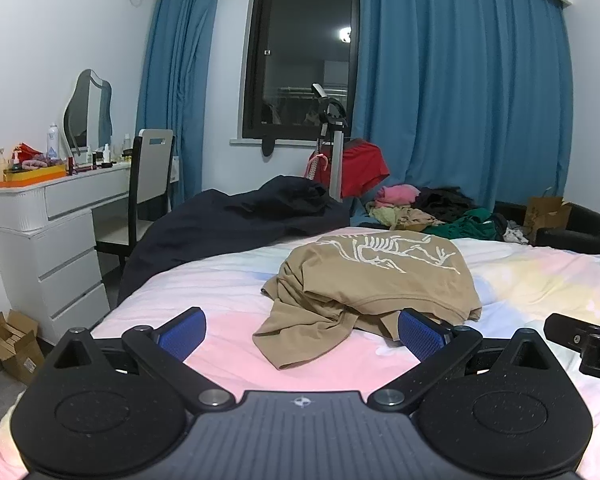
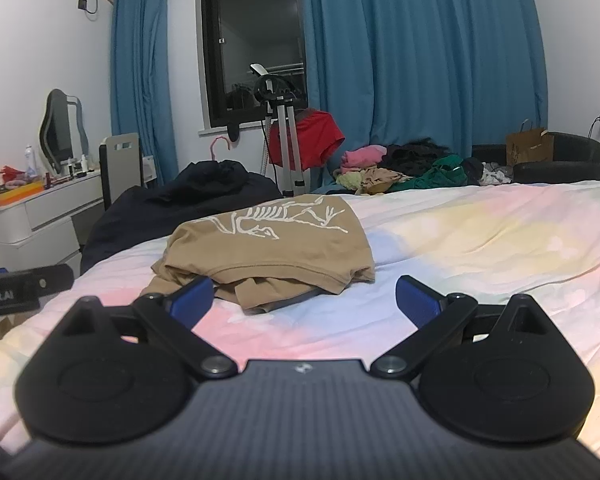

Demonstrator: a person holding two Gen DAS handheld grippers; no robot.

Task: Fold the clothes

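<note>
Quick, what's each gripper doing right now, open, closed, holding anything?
Left gripper: open, holding nothing; the tan T-shirt lies on the bed just ahead.
Right gripper: open, holding nothing.

Both wrist views sit low over the bed [image 1: 228, 292], facing the window [image 2: 256, 36]; both share the shirt [image 1: 380, 272] mid-frame.

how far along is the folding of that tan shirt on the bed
Mostly done: the tan shirt lies on the bed as a compact bundle, printed side up. In hand: nothing, since the left gripper and right gripper are both open and empty just short of it. Left: loose fabric spills out of the near edge untucked, and a pile of clothes beyond the bed looks unfolded.
</note>
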